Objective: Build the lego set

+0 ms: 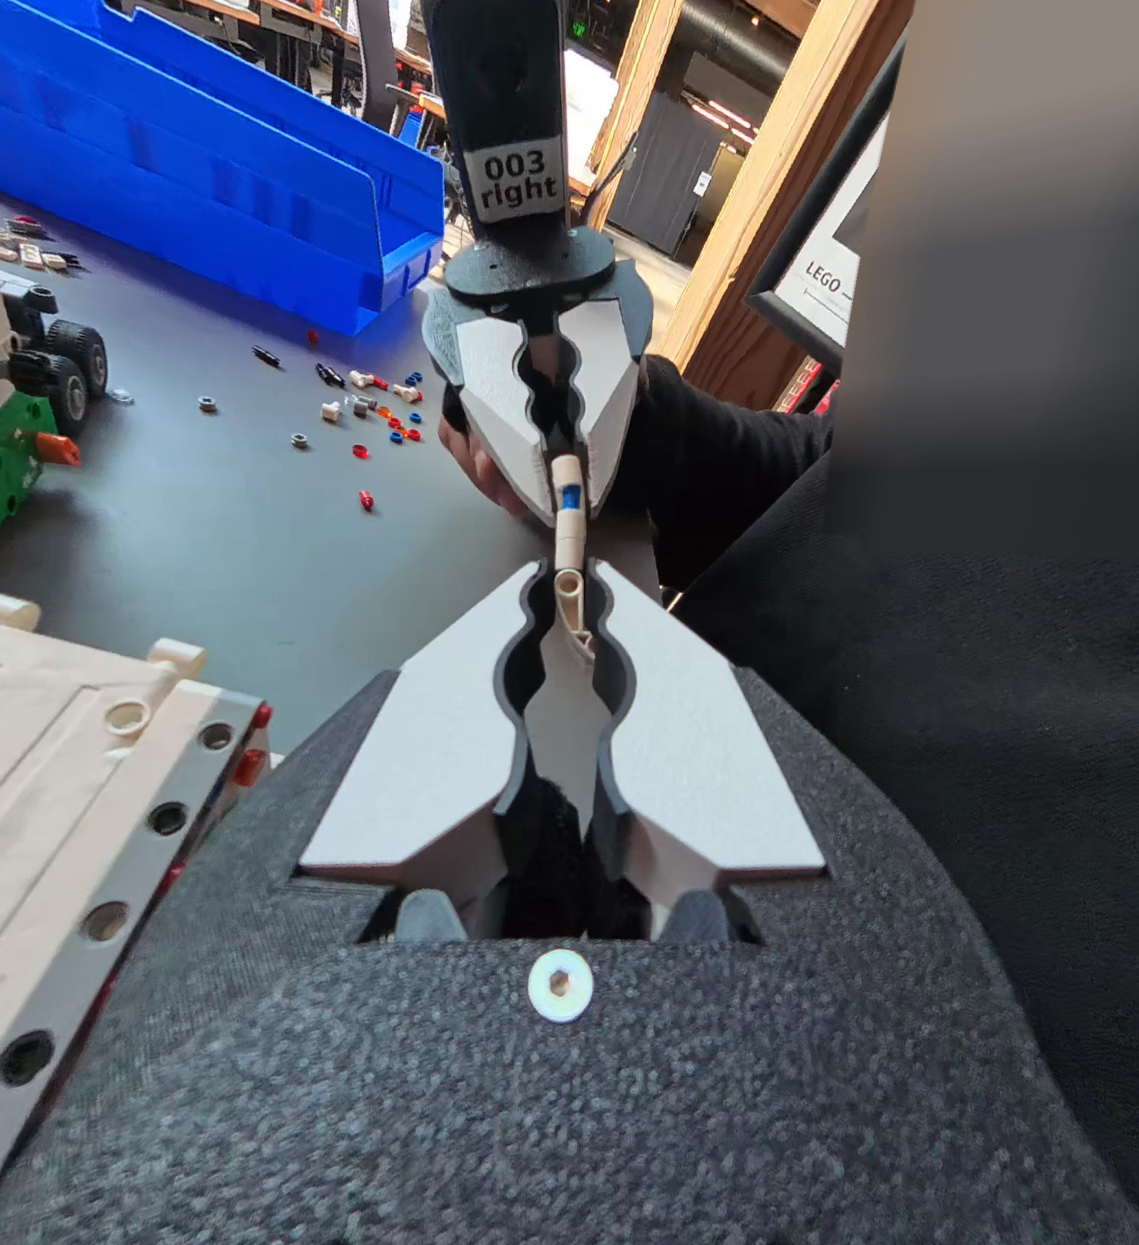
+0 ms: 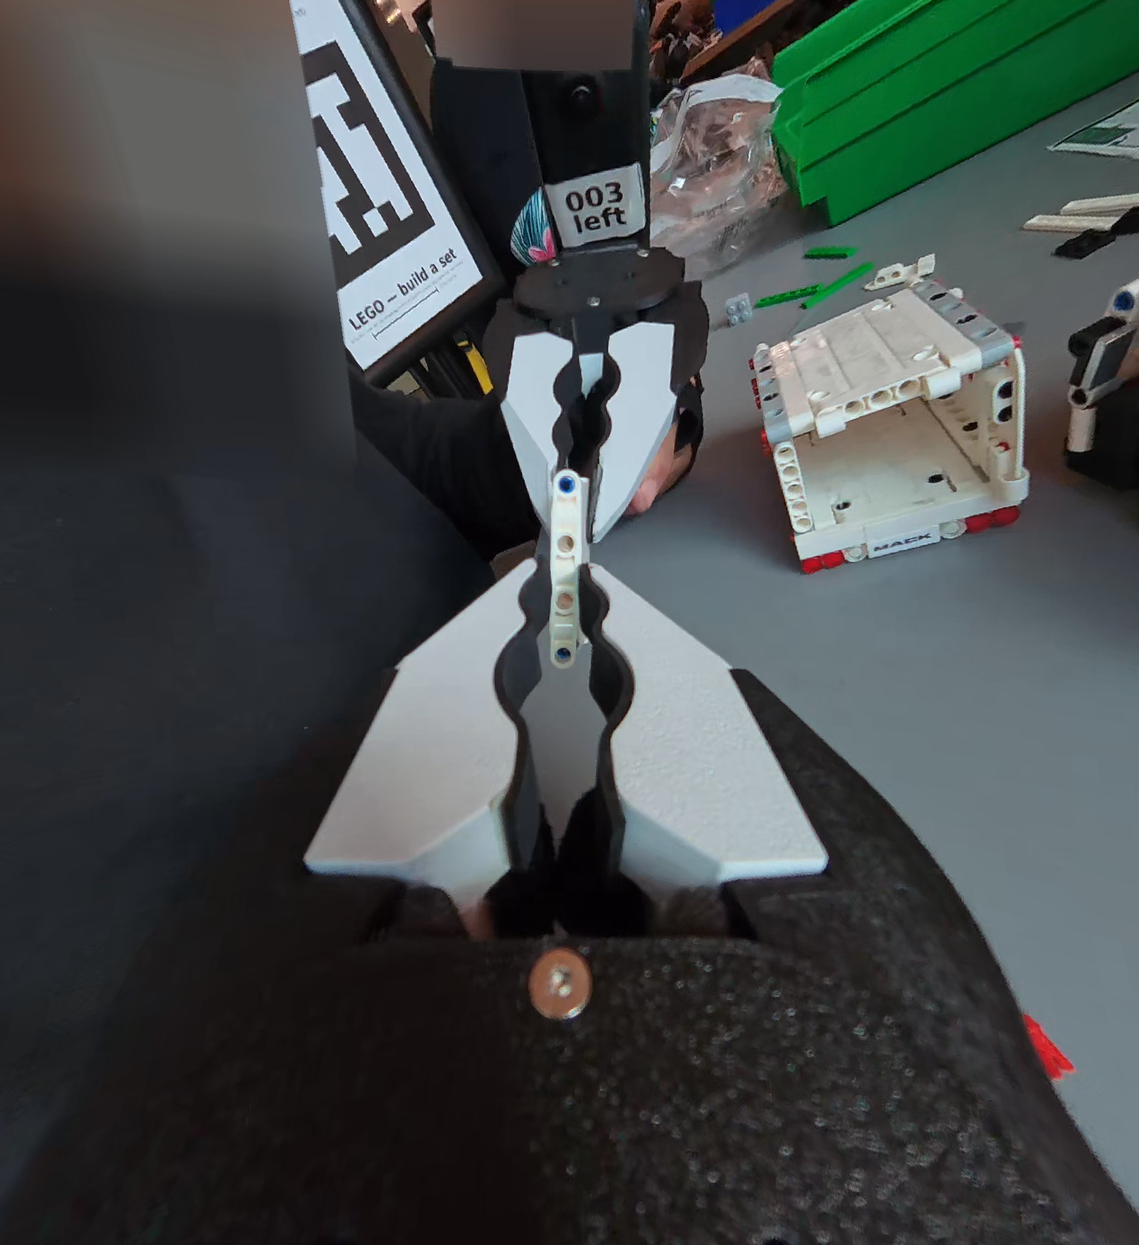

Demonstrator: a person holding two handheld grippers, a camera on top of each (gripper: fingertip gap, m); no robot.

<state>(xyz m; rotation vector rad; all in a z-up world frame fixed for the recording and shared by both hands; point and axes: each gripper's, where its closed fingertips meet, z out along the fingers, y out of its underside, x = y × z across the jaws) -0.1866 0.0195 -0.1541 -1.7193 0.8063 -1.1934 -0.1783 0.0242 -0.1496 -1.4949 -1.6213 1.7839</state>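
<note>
My left gripper point(image 1: 567, 572) and right gripper point(image 2: 563, 572) face each other tip to tip above the grey table's near edge. The right gripper is shut on a white lego beam point(image 2: 565, 579) with several holes and a blue pin at each end. In the left wrist view this beam point(image 1: 568, 512) shows edge-on in the right gripper point(image 1: 570, 515). The left gripper is shut on a small white lego piece point(image 1: 575, 606) that meets the beam's end. In the right wrist view the left gripper point(image 2: 570, 532) is behind the beam's far end, and its piece is hidden.
A white lego box body point(image 2: 890, 431) lies on the table point(image 2: 823, 741), also at lower left point(image 1: 48, 775). A green and white truck point(image 1: 7, 404), loose small parts point(image 1: 364, 411), a blue bin point(image 1: 216, 188), a green bin point(image 2: 958, 87), a plastic bag point(image 2: 715, 155) and a framed sign point(image 2: 378, 202) surround them. The grippers are tip to tip, or close to it.
</note>
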